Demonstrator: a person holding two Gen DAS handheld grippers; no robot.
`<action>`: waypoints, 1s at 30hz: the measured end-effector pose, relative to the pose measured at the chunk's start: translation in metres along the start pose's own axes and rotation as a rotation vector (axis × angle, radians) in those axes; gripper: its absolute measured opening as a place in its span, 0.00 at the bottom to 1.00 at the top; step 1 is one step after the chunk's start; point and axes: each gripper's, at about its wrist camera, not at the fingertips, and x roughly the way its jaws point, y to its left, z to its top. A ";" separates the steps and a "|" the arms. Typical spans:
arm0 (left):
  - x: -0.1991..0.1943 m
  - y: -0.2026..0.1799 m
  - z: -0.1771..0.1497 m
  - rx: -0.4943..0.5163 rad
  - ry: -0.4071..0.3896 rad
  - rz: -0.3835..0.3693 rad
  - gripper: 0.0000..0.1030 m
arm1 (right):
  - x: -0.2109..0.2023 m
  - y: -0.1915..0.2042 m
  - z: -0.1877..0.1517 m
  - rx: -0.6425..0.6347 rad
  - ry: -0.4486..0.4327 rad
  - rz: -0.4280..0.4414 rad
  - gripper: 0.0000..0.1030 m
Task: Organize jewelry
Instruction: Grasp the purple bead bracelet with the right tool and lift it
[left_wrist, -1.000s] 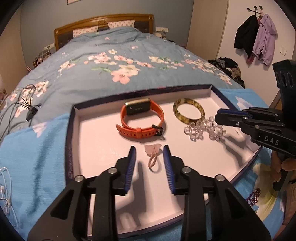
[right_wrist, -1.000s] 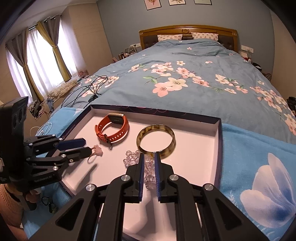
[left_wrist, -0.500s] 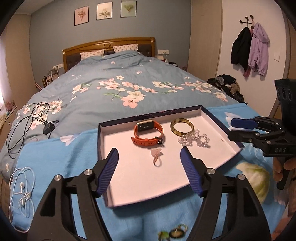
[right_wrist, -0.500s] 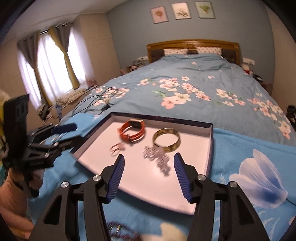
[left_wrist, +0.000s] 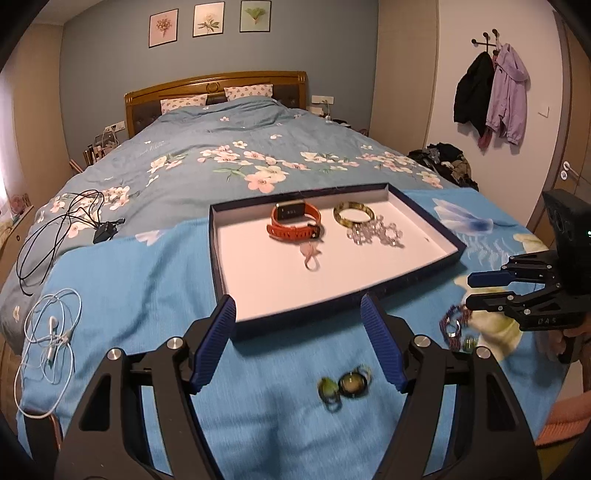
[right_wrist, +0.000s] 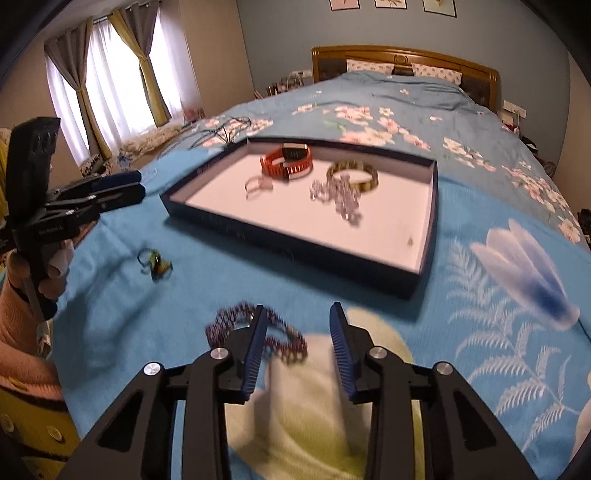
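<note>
Our right claw (right_wrist: 297, 345) has just been closing, yet its jaws stand apart with nothing pinched; the purple bead bracelet (right_wrist: 258, 332) lies under its left finger. Our left claw (left_wrist: 298, 343) is wide open above the rings (left_wrist: 343, 387). Farther off sits the tray (left_wrist: 218, 258). We might only nudge the beads away.

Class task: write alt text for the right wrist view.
The open right gripper hovers over a purple bead bracelet on a blue blanket. Beyond lies a tray holding an orange watch, bangle, crystal beads and ring; the left gripper is at left.
</note>
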 end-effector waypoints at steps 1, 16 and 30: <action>-0.001 -0.001 -0.002 0.000 0.003 -0.007 0.67 | 0.002 0.001 -0.003 0.001 0.014 0.001 0.32; 0.003 -0.020 -0.023 0.037 0.047 -0.053 0.67 | 0.002 0.009 -0.011 -0.009 0.013 -0.018 0.05; 0.014 -0.045 -0.039 0.147 0.102 -0.139 0.46 | -0.042 0.042 0.013 -0.083 -0.135 0.041 0.04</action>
